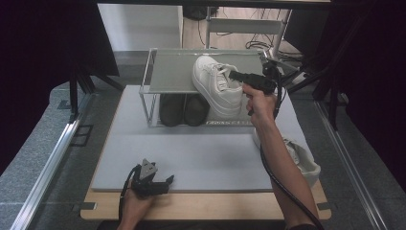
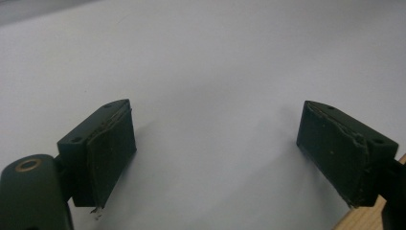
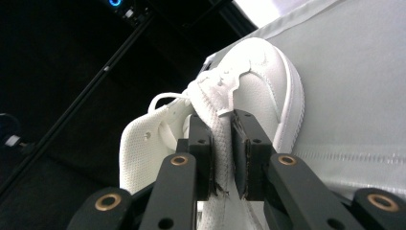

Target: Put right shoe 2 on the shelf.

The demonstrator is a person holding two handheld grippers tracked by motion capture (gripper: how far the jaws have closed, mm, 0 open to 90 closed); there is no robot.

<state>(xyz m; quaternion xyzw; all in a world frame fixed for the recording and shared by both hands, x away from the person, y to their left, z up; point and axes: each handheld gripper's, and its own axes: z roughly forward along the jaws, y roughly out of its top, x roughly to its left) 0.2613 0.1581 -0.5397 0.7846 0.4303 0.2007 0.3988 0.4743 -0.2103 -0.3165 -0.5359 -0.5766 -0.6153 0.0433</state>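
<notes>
Grey matting covers the counter (image 1: 191, 163), at whose far end a white sneaker (image 1: 218, 84) is held by its collar in the right tongs (image 1: 235, 74) on the rack's (image 1: 167, 72) top shelf, release being judged next, while the left tongs (image 1: 168, 179) rest wide and empty near the front edge.

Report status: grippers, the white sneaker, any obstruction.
Right gripper clamped on white leather sneaker, on the grey rack's top shelf. Left gripper open, idle over grey mat. Nothing in the way.

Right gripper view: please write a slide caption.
Right gripper pinches the side of a white shoe above a grey shelf.
</notes>
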